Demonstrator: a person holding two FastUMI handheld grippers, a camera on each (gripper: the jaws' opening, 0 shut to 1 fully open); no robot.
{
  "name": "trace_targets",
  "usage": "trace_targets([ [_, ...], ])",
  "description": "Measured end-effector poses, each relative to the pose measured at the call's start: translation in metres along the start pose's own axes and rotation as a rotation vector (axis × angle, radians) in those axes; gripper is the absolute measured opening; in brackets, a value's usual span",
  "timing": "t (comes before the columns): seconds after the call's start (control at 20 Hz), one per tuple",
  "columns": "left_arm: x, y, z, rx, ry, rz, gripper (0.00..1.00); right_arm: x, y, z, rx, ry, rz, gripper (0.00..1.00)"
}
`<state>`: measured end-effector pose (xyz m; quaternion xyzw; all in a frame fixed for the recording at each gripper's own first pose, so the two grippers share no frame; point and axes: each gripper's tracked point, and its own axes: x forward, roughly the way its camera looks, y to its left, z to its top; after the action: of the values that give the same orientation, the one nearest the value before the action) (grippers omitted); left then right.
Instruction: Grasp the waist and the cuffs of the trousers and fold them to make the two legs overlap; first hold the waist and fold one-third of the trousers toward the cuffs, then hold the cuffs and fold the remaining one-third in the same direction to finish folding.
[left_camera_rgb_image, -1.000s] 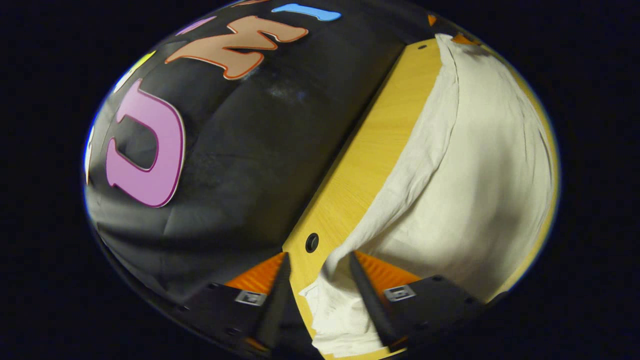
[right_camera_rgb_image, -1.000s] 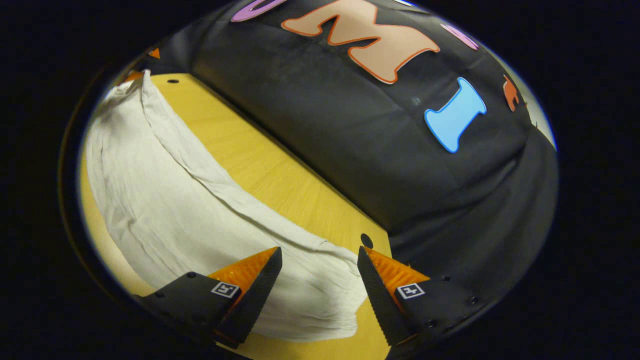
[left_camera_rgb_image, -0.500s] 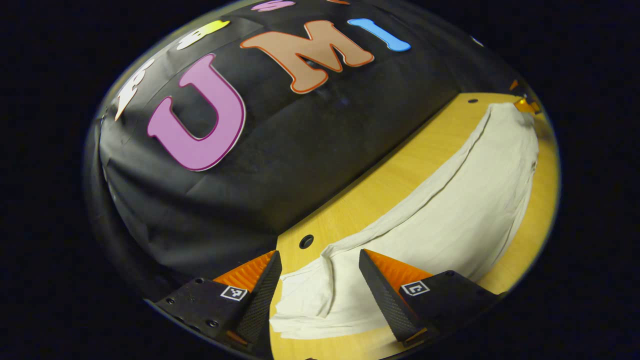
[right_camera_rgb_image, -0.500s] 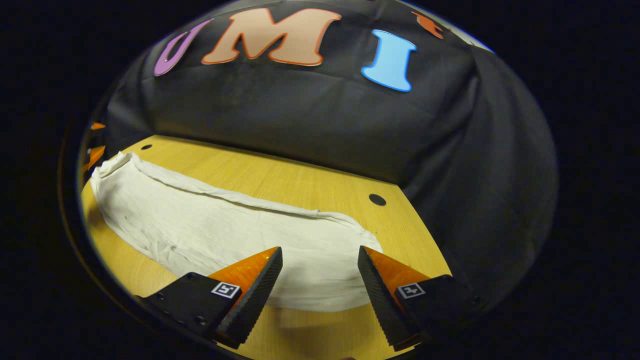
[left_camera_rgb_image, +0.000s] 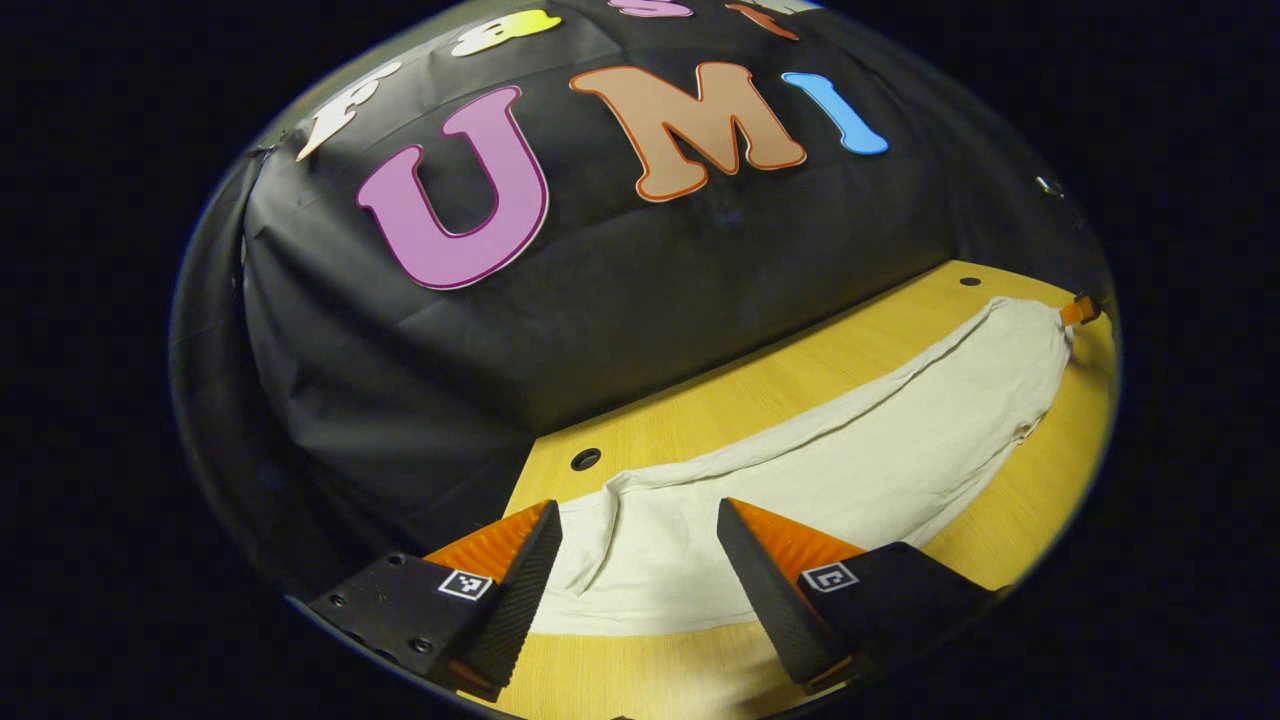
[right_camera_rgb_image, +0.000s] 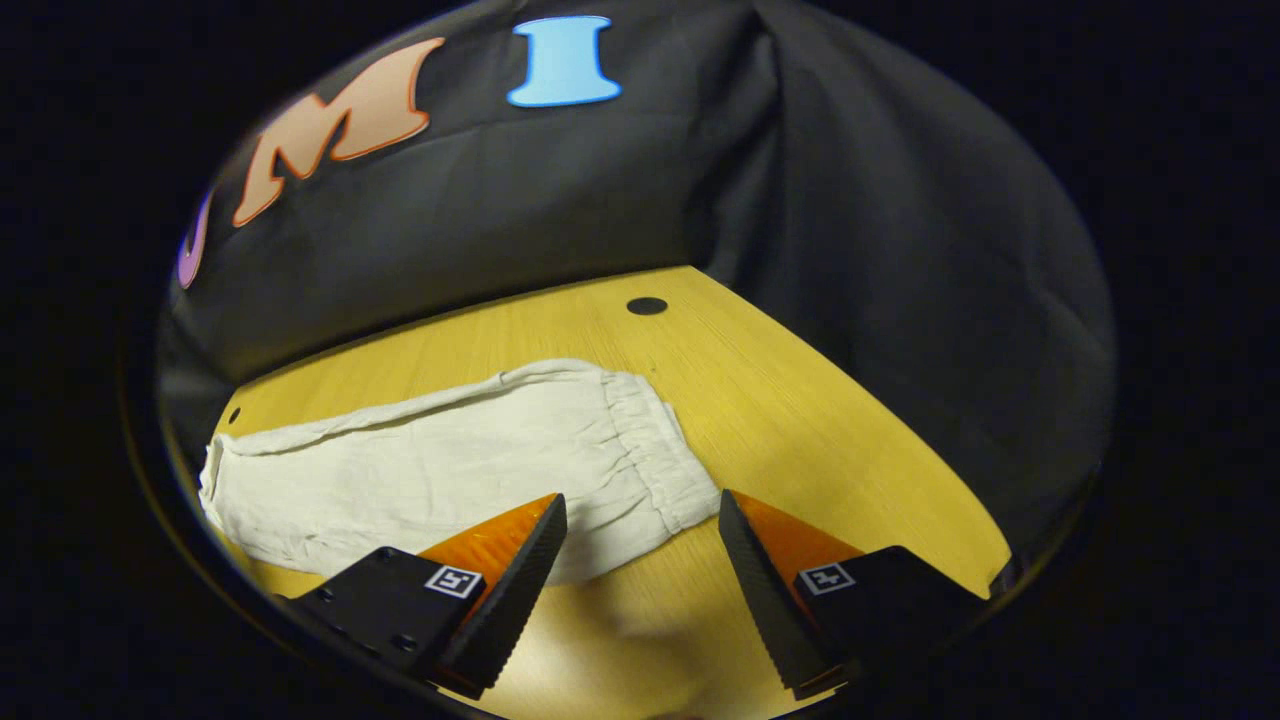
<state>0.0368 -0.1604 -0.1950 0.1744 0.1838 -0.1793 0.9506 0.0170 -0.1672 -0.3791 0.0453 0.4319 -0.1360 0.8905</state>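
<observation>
Cream trousers lie flat and lengthwise on the yellow wooden table, one leg on top of the other. In the left gripper view, my left gripper hovers open over the near end of the trousers, with nothing pinched. A small part of the other gripper shows at the far end. In the right gripper view, the trousers end in a gathered elastic waist. My right gripper is open just in front of that waist, its fingers apart over cloth edge and bare wood.
The booth's black cloth wall runs along the far table edge and wraps round the corner. Small round holes sit in the tabletop near the wall. Bare wood lies to the right of the waist.
Both views have levelled out and drawn back from the trousers. The cloth that lay between the left fingers now rests flat on the table. The right gripper has backed off the waist.
</observation>
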Motion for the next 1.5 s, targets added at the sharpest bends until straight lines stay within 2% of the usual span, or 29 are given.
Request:
trace_targets([
  [0.15, -0.008, -0.003, -0.002, -0.018, 0.007, 0.003, 0.96, 0.007, -0.002, -0.013, 0.12, 0.066, -0.007, 0.99],
  [0.25, -0.013, -0.004, -0.002, -0.026, 0.011, 0.005, 0.96, 0.015, 0.0, -0.02, 0.229, 0.117, -0.007, 0.93],
  [0.3, -0.014, -0.005, -0.002, -0.028, 0.014, 0.006, 0.96, 0.014, 0.003, -0.021, 0.279, 0.129, -0.005, 0.97],
  [0.35, -0.015, -0.007, -0.002, -0.03, 0.015, 0.004, 0.96, 0.022, 0.002, -0.013, 0.316, 0.111, -0.004, 0.93],
  [0.4, -0.017, -0.008, -0.001, -0.03, 0.016, 0.003, 0.96, 0.02, 0.004, -0.013, 0.35, 0.13, 0.009, 0.92],
  [0.45, -0.018, -0.008, -0.001, -0.028, 0.015, 0.003, 0.96, 0.024, 0.002, -0.007, 0.372, 0.117, 0.004, 0.97],
  [0.5, -0.018, -0.008, -0.001, -0.028, 0.014, 0.005, 0.96, 0.029, -0.003, -0.01, 0.387, 0.136, -0.012, 0.93],
  [0.55, -0.019, -0.008, -0.002, -0.031, 0.017, 0.005, 0.96, 0.028, -0.009, -0.009, 0.402, 0.139, -0.03, 0.8],
  [0.6, -0.02, -0.008, -0.003, -0.037, 0.02, 0.006, 0.96, 0.029, -0.011, -0.012, 0.417, 0.151, -0.031, 0.55],
  [0.65, -0.021, -0.008, -0.004, -0.043, 0.022, 0.005, 0.96, 0.029, -0.013, -0.013, 0.416, 0.164, -0.027, 0.58],
  [0.7, -0.021, -0.007, -0.006, -0.048, 0.026, 0.005, 0.96, 0.028, -0.016, -0.013, 0.416, 0.177, -0.024, 0.37],
  [0.75, -0.022, -0.008, -0.009, -0.048, 0.036, 0.005, 0.96, 0.029, -0.017, -0.006, 0.41, 0.164, -0.033, 0.27],
  [0.8, -0.022, -0.007, -0.012, -0.046, 0.044, 0.009, 0.96, 0.026, -0.021, -0.004, 0.391, 0.159, -0.044, 0.26],
  [0.85, -0.023, -0.006, -0.013, -0.048, 0.047, 0.01, 0.96, 0.021, -0.024, 0.0, 0.372, 0.151, -0.055, 0.21],
  [0.95, -0.025, -0.005, -0.016, -0.057, 0.049, 0.008, 0.96, 0.018, -0.026, 0.008, 0.34, 0.129, -0.072, 0.18],
  [1.0, -0.026, -0.004, -0.017, -0.061, 0.051, 0.009, 0.96, 0.018, -0.023, 0.008, 0.33, 0.116, -0.065, 0.24],
  [1.05, -0.025, -0.003, -0.018, -0.064, 0.054, 0.01, 0.96, 0.015, -0.021, 0.013, 0.321, 0.099, -0.054, 0.18],
  [1.1, -0.024, -0.002, -0.019, -0.066, 0.056, 0.012, 0.96, 0.012, -0.022, 0.02, 0.313, 0.077, -0.035, 0.18],
  [1.25, -0.023, 0.004, -0.023, -0.07, 0.065, 0.024, 0.96, -0.016, -0.017, 0.045, 0.267, -0.007, 0.033, 0.18],
  [1.5, -0.02, 0.007, -0.027, -0.123, 0.074, 0.032, 0.96, -0.065, 0.01, 0.075, 0.182, -0.104, 0.194, 0.18],
])
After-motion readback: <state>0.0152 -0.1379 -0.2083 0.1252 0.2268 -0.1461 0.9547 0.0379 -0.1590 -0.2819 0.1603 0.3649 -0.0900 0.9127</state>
